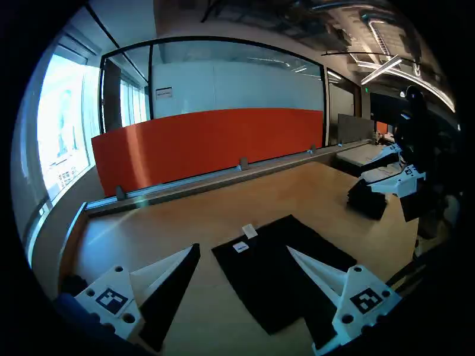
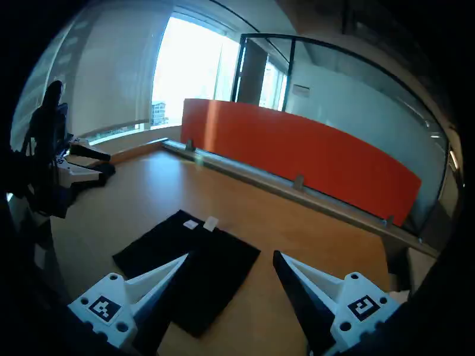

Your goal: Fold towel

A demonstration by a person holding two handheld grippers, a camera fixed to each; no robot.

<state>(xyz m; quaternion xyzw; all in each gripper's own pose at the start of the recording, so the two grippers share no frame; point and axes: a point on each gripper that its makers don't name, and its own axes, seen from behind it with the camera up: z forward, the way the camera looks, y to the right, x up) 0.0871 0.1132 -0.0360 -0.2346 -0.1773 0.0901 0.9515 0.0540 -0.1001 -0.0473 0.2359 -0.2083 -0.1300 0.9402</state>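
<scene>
A black towel lies flat on the wooden table, with two small white tags at its far edge. My left gripper hovers open above the towel's near left part, nothing between its fingers. The right gripper shows far to the right, held over the table's edge. In the right gripper view the towel lies below and left of my right gripper, which is open and holds nothing. The left gripper shows at the far left, held by a person.
An orange partition on a grey rail runs along the table's far edge. Behind it stands a glass wall, and bright windows lie to one side. Bare wood surrounds the towel.
</scene>
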